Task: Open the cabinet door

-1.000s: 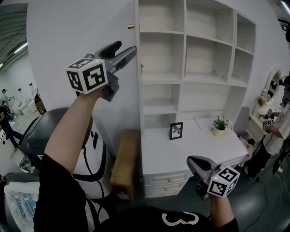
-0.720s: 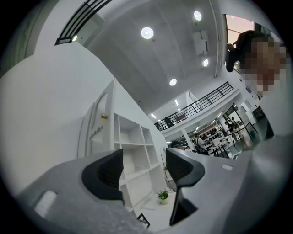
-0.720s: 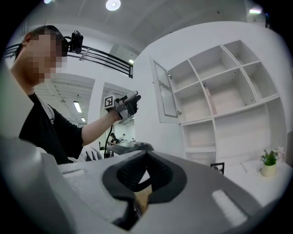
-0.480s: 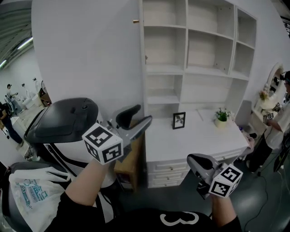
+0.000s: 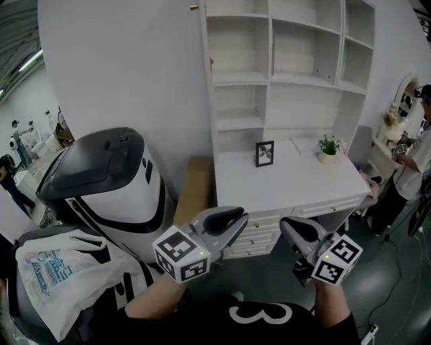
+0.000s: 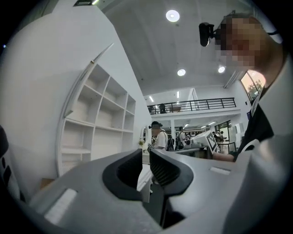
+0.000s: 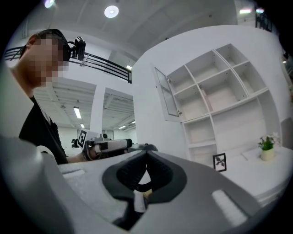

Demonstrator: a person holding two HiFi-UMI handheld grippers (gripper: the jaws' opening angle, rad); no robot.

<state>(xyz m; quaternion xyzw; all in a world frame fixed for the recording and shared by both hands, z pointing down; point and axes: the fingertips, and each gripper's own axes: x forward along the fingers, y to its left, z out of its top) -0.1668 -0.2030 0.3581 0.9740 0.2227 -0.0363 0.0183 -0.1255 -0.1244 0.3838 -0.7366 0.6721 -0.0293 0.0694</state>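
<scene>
The white cabinet [image 5: 289, 74] has several bare shelves, and its glazed door [image 7: 167, 93] stands swung out to the left. In the head view that door shows edge-on [image 5: 203, 87], with a small brass knob [image 5: 194, 7] at the top. My left gripper [image 5: 240, 220] hangs low, well below and in front of the door. Its jaws have just been closing and stand a narrow gap apart [image 6: 145, 157] with nothing between them. My right gripper [image 5: 284, 225] is low at the right, shut on nothing [image 7: 146, 154].
A picture frame [image 5: 264, 153] and a small plant [image 5: 328, 146] stand on the white desk top [image 5: 296, 185]. A wooden board [image 5: 194, 189] leans left of the drawers. A white and dark machine [image 5: 108, 182] and a plastic bag [image 5: 57, 276] are at the left. A person [image 5: 414, 162] stands at the right.
My left gripper has dropped from beside the door's edge down to waist height, and its jaws have narrowed from wide apart. The right gripper stays low at the right.
</scene>
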